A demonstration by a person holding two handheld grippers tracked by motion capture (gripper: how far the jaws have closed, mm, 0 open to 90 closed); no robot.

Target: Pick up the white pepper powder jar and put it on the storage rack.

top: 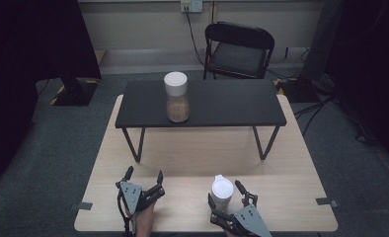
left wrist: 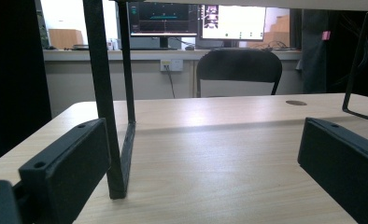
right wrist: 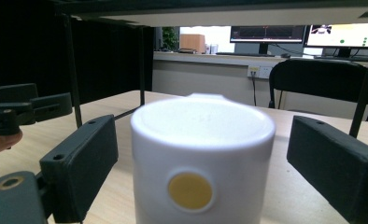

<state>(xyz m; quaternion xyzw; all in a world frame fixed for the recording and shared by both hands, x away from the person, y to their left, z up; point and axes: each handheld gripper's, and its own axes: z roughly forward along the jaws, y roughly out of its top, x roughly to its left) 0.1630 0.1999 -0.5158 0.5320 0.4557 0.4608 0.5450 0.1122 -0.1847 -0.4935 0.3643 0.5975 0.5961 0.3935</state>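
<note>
At the near right of the table (top: 301,163), a white cup (top: 222,192) with a lid stands upright between the jaws of the right claw (top: 225,191). The jaws stand wide on either side of it, released, with clear gaps on both sides in the right claw's view, where the cup (right wrist: 202,163) shows a round yellow mark on its wall facing the camera. It looks like the grasp is about to be made, or the cup has just been set down; I cannot tell which from this moment alone.

If the step is to take hold, the cup already sits well centred, so the jaws can close evenly. Closing should be slow and square so both pads meet the wall at once; a one-sided touch would push the cup across the smooth wood or tip it. Gripping at mid-height, below the lid, would keep the lid from popping off.

Near left, the left claw (top: 144,183) rests low over the table, also released and holding nothing; its own view shows bare wood between the jaws and a leg of the black shelf (left wrist: 105,93) just ahead. It is well apart from the cup and should stay out of the way.

Farther off, a second container (top: 176,96), white-topped with a brown body, stands on the black shelf (top: 217,103). Any lift toward there has to clear the shelf's near edge.
</note>
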